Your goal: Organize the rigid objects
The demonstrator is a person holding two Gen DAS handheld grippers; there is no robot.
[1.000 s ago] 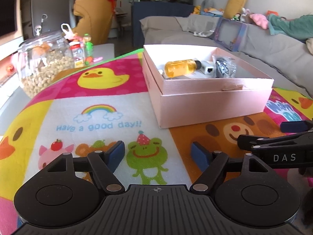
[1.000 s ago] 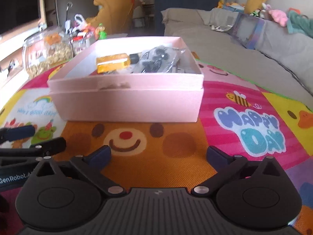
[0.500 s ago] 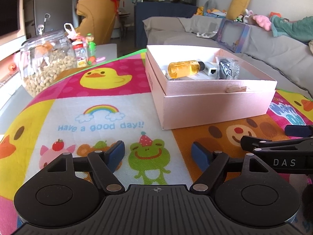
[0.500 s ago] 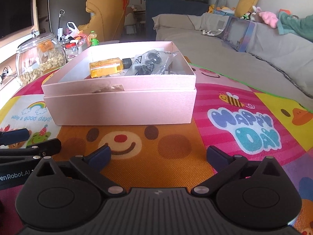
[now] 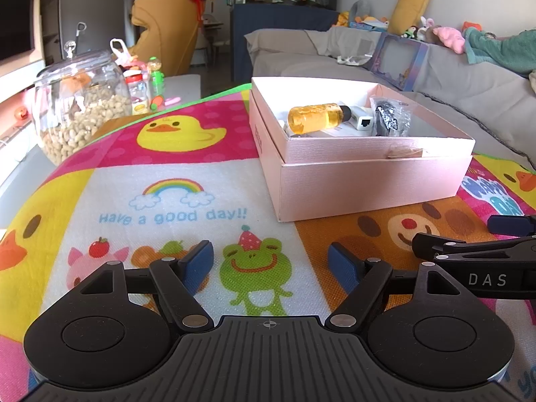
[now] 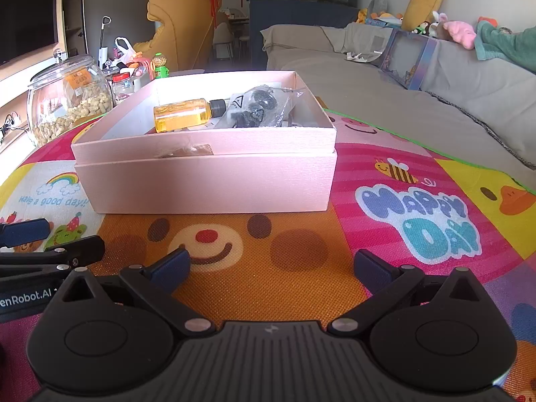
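Observation:
A pink open box (image 5: 368, 181) (image 6: 207, 184) stands on the cartoon play mat. Inside lie an amber bottle with a black cap (image 5: 316, 118) (image 6: 184, 114), a clear bag of black parts (image 5: 390, 117) (image 6: 256, 107) and a small white adapter (image 5: 363, 121). My left gripper (image 5: 270, 263) hovers low over the frog print, open and empty, well short of the box. My right gripper (image 6: 270, 268) hangs over the bear face in front of the box, open and empty. Each gripper's fingers show at the edge of the other's view.
A glass jar of peanuts (image 5: 78, 107) (image 6: 68, 100) stands at the mat's far left with small bottles and toys (image 5: 144, 90) behind it. A grey sofa (image 5: 452, 80) runs along the right with a window box (image 5: 400, 60) and plush toys on it.
Both grippers have drawn back and risen slightly, so the box sits a little farther away in both views. Both stay open and empty.

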